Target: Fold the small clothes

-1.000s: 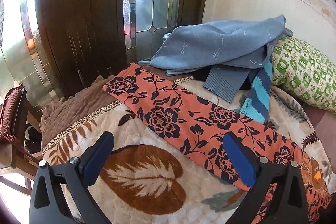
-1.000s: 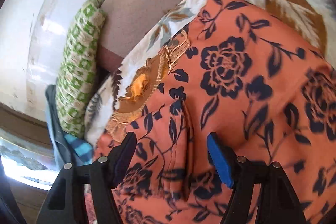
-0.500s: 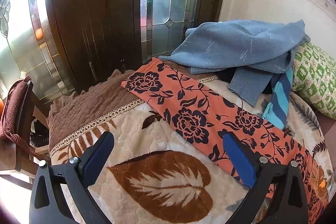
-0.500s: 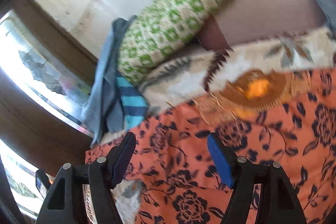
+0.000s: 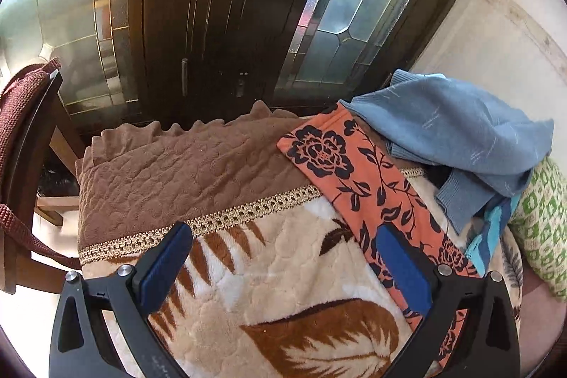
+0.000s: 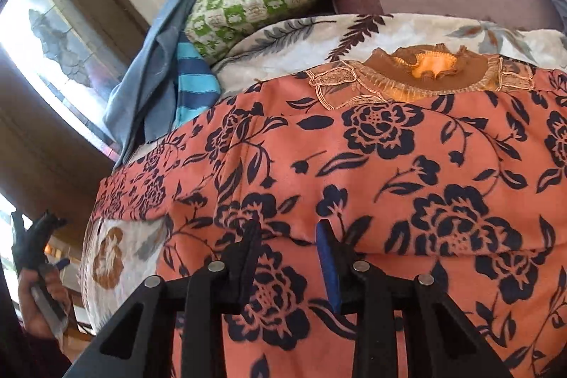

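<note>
An orange garment with dark blue flowers [image 5: 358, 179] lies on a beige leaf-patterned blanket [image 5: 269, 278]; its narrow end reaches the far edge. In the right wrist view the same garment [image 6: 407, 165] fills the frame, with an embroidered neckline [image 6: 425, 77] at the top. My left gripper [image 5: 283, 257] is open and empty above the blanket, left of the garment. My right gripper [image 6: 288, 254] has its jaws drawn close on a fold of the orange garment near its lower edge.
A blue sweater [image 5: 453, 137] and a striped blue piece [image 5: 492, 229] are piled at the far right, beside a green patterned pillow [image 5: 542, 225]. A wooden door with glass panels [image 5: 219, 23] stands behind. A chair [image 5: 24, 144] is at left.
My right gripper has narrowed from wide open and now pinches the orange fabric. My left gripper has swung left and stayed open; the garment sits further right in its view.
</note>
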Available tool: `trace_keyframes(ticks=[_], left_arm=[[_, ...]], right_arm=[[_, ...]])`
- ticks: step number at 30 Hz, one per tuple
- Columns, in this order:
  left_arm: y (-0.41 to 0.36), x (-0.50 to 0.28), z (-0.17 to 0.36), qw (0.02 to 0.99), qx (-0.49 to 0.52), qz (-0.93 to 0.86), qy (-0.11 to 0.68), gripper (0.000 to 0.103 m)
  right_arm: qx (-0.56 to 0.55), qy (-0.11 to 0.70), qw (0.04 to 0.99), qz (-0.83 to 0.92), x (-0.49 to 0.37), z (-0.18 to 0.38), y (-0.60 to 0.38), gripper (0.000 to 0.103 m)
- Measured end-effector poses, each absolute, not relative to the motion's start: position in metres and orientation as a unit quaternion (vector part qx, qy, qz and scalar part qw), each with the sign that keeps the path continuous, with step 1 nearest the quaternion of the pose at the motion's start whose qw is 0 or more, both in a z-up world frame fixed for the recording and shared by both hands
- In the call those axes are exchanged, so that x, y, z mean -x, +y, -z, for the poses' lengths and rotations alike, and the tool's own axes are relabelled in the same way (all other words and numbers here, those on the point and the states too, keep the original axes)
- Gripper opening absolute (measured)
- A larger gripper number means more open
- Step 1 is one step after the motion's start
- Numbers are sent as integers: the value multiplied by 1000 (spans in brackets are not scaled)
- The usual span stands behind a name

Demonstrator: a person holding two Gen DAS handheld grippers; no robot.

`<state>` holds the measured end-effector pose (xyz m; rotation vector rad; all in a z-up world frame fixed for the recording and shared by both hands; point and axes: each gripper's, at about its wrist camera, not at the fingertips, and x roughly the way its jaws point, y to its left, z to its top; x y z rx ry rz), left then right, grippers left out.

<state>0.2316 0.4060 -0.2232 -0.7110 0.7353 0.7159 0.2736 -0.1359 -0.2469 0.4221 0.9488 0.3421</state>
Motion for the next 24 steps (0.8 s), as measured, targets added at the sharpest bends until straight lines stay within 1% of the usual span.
trace_keyframes(ticks=[3,6,9,11,13,16,19,21,23,24], left_arm=[[418,-240,229,813,353,-320,336,103],[433,-253,235,814,386,-271,339,103],[445,-269,237,815,398,-236,348,103],[448,-284,240,819,393,-213,360,101],[450,-299,246,817,397,-184,375,87],[453,-317,261,801,422,-146,398,74],[450,-327,265,799,419,-145,406,70],[448,-332,264,802,411,-150,408,70],[449,-339,264,804,411,-153,403,58],[451,-344,266,802,413,-154,404,45]], right_arm=[[-238,453,841,-177,-252,268,-157,34],[-303,425,830,-195,-244,281,-174,32],[-293,424,833,-203,-251,285,-171,32],[-297,418,833,-208,-251,286,-171,33],[-314,413,827,-216,-251,289,-176,32],[-318,410,826,-220,-252,291,-175,32],[-323,408,824,-223,-252,293,-177,32],[-327,406,823,-226,-252,294,-178,32],[-331,404,822,-229,-252,295,-179,32],[-333,403,821,-230,-252,295,-180,32]])
